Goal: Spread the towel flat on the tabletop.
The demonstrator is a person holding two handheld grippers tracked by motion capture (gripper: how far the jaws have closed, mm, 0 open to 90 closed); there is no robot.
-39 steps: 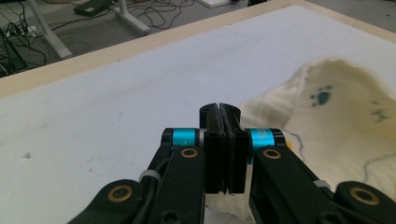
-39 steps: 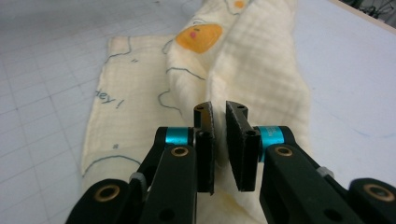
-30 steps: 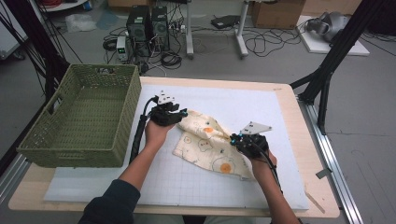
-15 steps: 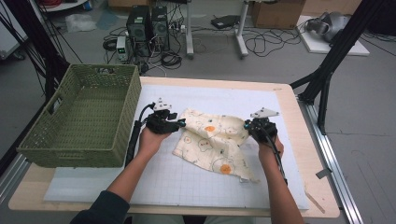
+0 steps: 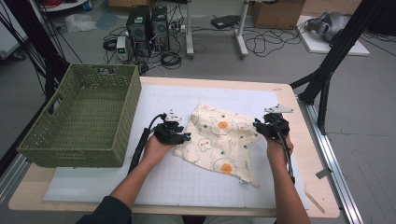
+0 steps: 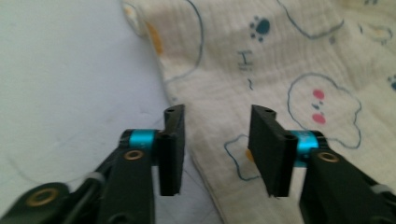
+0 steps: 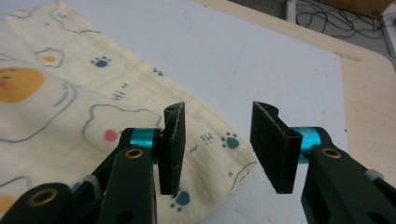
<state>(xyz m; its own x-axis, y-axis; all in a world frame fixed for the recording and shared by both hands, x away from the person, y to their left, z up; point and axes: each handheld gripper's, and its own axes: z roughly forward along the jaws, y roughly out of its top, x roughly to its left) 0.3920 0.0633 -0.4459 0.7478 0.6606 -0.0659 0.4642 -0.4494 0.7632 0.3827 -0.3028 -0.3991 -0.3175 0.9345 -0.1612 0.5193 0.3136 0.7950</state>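
Patterned cloth spread flat, left claw and right claw at its edges

We reach both forearms forward from the near edge. Our left gripper sits low, its jaws parted but just narrowing, nothing pinched between them. Our right gripper is held farther right, its jaws just spread apart, gripping nothing.

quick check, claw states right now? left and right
Left claw: open, jaws just closing over the cloth edge, no grip.
Right claw: open, jaws just opened above a cloth corner.
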